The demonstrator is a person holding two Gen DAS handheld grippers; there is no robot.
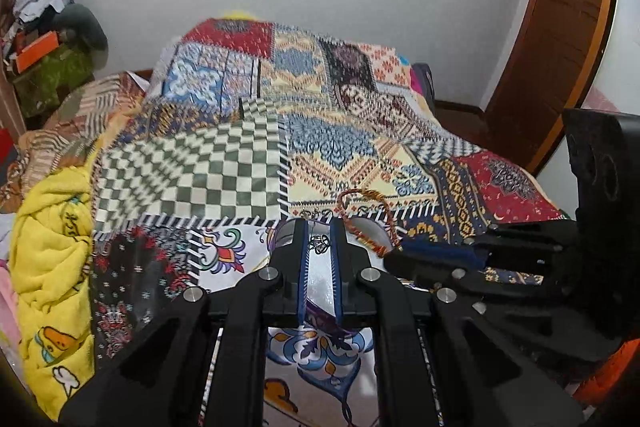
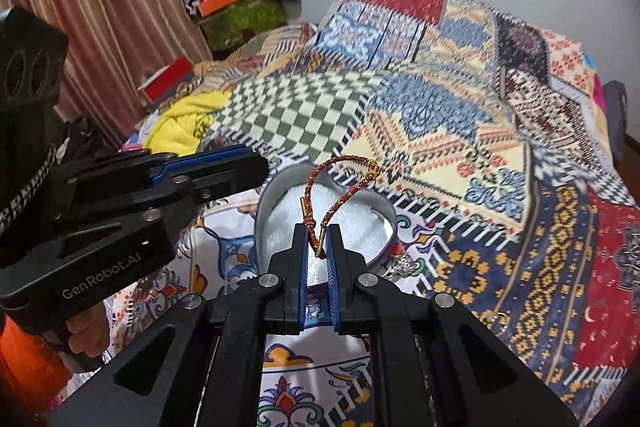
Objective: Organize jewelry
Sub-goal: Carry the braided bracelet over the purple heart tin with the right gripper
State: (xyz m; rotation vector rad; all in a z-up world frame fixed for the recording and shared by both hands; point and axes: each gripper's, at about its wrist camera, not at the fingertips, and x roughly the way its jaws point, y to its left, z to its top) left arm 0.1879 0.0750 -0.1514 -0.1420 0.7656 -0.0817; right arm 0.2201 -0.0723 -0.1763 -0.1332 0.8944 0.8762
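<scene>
The right gripper [image 2: 319,235] pinches a red-gold braided bracelet [image 2: 338,190] above the heart-shaped tin [image 2: 385,211]. The left gripper [image 1: 319,227] is nearly closed on a small dark metal piece [image 1: 319,244], over the same tin on the patchwork quilt [image 1: 224,163].

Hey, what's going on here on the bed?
A person is sorting jewelry with two handheld grippers. The right gripper is shut on a red-and-gold bracelet, holding its loop over a heart-shaped tin that sits on the patchwork quilt. The left gripper pinches a small dark metal piece beside the tin. Neither piece lies in the tin yet.
</scene>
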